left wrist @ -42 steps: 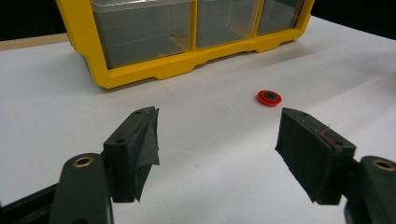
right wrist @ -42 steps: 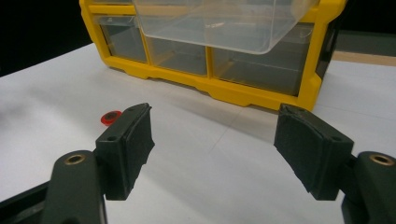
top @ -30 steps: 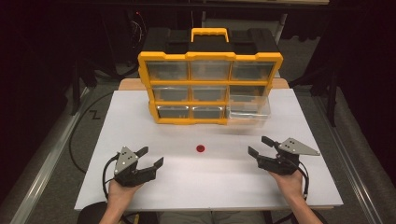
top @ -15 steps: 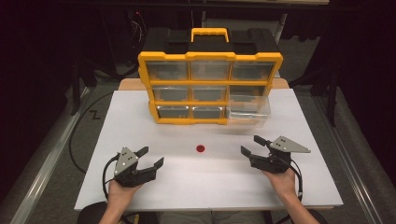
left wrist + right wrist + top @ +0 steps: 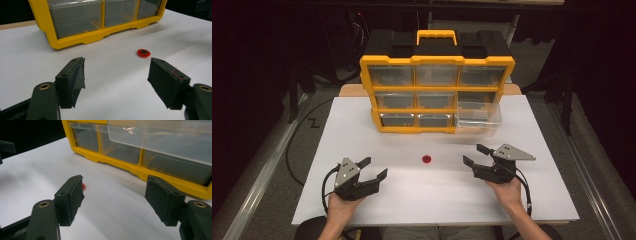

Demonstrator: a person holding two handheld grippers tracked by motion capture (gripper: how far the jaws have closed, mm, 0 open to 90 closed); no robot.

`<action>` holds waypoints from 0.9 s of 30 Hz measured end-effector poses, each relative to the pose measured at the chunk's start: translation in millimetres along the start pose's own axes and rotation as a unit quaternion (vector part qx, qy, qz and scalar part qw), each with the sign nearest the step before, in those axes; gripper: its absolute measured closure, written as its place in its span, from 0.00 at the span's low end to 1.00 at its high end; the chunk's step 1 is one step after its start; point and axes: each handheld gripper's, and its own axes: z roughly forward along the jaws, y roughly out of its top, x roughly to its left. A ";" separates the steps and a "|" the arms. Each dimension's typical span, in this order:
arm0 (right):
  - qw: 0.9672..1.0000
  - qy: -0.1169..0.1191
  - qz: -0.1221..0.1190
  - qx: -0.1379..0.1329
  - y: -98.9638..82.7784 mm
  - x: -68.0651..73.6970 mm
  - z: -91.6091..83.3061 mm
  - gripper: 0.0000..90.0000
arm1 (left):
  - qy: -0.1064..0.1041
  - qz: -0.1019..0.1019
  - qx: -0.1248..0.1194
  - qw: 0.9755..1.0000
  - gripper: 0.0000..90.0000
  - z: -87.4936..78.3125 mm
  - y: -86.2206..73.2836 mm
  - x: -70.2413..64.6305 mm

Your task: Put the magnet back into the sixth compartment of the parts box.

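Left tool [image 5: 373, 173]: lower left of the high view, held in the person's left hand [image 5: 341, 206] just above the white worktop [image 5: 532, 125]; jaws spread wide, released, grasping nothing. In the left gripper view the two black pads [image 5: 75, 81] stand well apart with bare worktop between them.
Red disc [image 5: 426, 159]: small, round, dark at its centre; lies flat on the worktop at the middle of the high view, between the two tools and in front of the organizer. In the left gripper view it sits right of centre, beyond the right-hand jaw; in the right gripper view it is a red sliver [image 5: 83, 186] mostly hidden behind the left-hand jaw.
Drawer organizer [image 5: 437, 92]: yellow frame, black top, yellow handle, three rows of clear drawers; upper centre of the high view, at the far part of the worktop.
Pulled-out drawer [image 5: 478, 116]: clear, bottom-right of the organizer, protruding forward.
Right tool [image 5: 475, 155]: lower right of the high view, held in the right hand [image 5: 508, 192]; jaws open wide, released, grasping nothing, pointing toward the disc.
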 end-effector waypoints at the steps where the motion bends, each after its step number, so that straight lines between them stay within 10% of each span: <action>1: 1.000 0.000 -0.001 0.000 0.0 -0.1 0.2 0.36 | 0.000 0.000 0.000 1.000 0.33 -0.1 0.0 0.0; 27: 1.000 0.024 -0.015 0.005 5.3 15.8 21.3 0.36 | -0.002 0.001 0.000 1.000 0.32 -0.9 0.1 0.0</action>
